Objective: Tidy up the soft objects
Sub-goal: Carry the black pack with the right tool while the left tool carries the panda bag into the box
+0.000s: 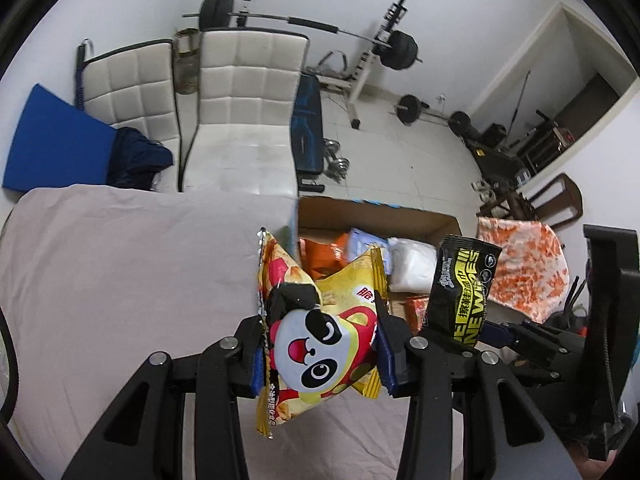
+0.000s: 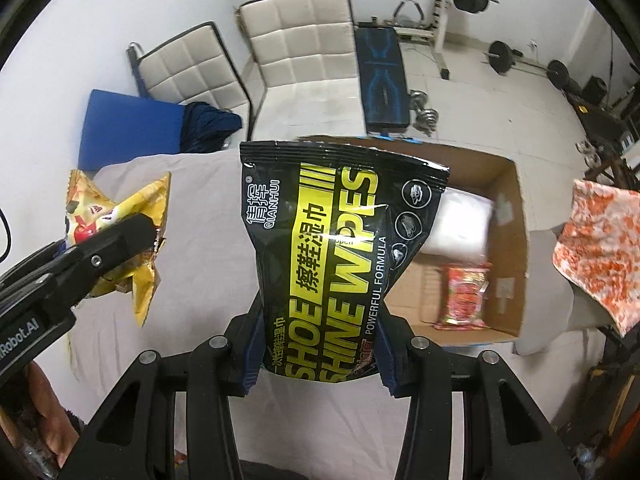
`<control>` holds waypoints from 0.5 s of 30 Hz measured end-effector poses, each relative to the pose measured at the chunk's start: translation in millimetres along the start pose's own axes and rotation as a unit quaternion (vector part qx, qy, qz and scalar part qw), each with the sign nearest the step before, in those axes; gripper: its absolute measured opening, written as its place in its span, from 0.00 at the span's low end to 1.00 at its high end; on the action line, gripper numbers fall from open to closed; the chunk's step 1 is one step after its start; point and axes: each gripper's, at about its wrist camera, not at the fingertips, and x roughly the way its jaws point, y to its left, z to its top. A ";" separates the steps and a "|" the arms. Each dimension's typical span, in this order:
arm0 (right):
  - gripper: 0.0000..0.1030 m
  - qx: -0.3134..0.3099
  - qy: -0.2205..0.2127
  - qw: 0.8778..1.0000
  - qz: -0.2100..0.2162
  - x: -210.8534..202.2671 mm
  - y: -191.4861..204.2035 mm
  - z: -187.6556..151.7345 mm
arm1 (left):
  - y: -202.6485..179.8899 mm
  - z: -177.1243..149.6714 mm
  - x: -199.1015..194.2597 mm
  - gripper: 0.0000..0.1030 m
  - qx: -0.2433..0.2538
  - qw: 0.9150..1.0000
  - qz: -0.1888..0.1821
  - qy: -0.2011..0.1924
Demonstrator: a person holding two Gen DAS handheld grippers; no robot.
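Grey cloth-covered table (image 1: 120,260), open brown cardboard box (image 2: 516,240) beside. Left gripper (image 1: 320,354) clamps yellow panda-print snack bag (image 1: 316,344); right gripper (image 2: 320,354) clamps black-yellow shoe-wipes pouch (image 2: 324,248). Both held aloft, probably box-bound.

Cloth-covered table (image 1: 120,264) — cardboard box (image 2: 516,240) alongside

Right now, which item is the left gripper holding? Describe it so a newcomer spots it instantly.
Start at the grey-sheeted table, left of the open cardboard box. The left gripper is clamped on a yellow snack bag held above the sheet. Its cartoon panda face sets it apart from the black shoe shine wipes pouch in the right gripper.
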 end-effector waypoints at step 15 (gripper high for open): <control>0.48 0.034 0.083 0.996 -0.016 105.7 -96.6 6.7 | -40.4 -2.1 150.6 0.38 -0.025 0.988 0.003 0.151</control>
